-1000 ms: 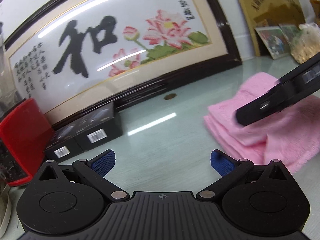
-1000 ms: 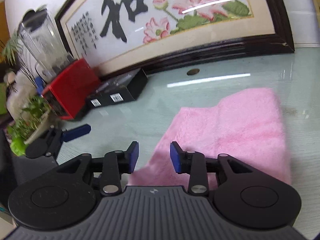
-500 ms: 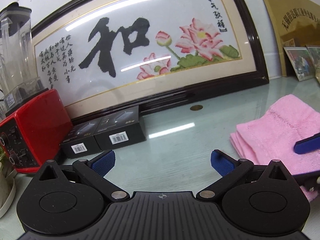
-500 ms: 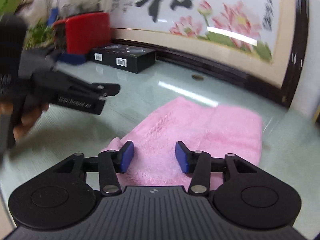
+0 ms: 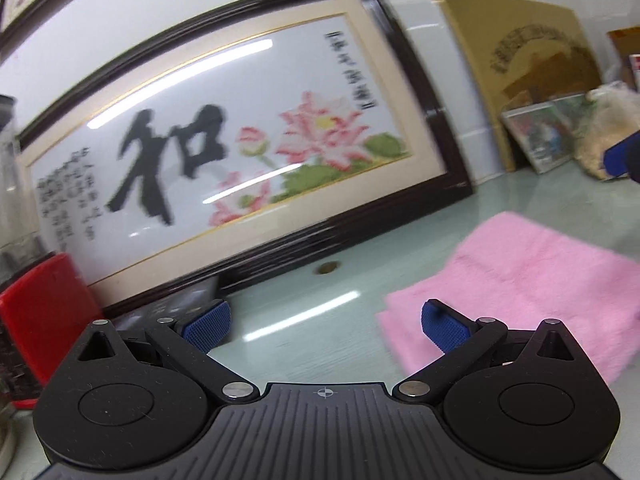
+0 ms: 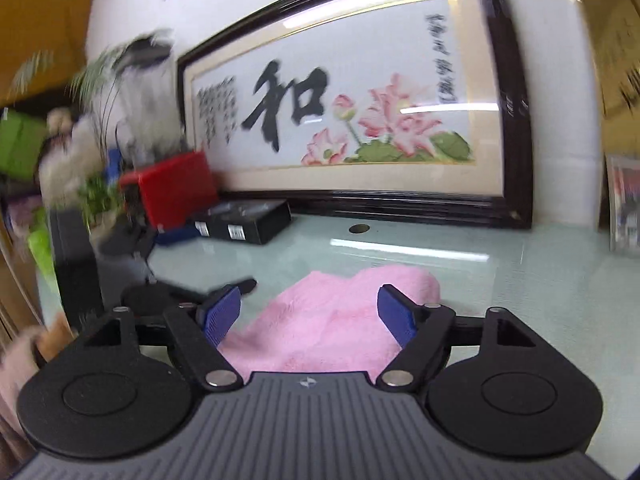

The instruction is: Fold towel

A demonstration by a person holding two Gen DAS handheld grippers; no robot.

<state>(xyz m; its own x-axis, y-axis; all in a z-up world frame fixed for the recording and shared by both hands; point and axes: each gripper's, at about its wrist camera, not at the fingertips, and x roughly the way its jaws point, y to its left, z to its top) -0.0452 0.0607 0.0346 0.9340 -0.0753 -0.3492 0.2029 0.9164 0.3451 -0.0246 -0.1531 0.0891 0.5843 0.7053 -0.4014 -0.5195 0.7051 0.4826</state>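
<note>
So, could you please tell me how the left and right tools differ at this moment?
The left tool has bare glass tabletop between its fingers, while the right tool has the pink towel between its fingers. The left tool gapes wider than the right. Both are open, holding nothing.

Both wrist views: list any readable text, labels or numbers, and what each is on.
"和": large black character on the framed embroidery.
Small calligraphy columns on both sides of it: too blurred to read.
White barcode labels on the black boxes: too small to read.
Lettering on the gold plaque: blurred, unreadable.
</note>
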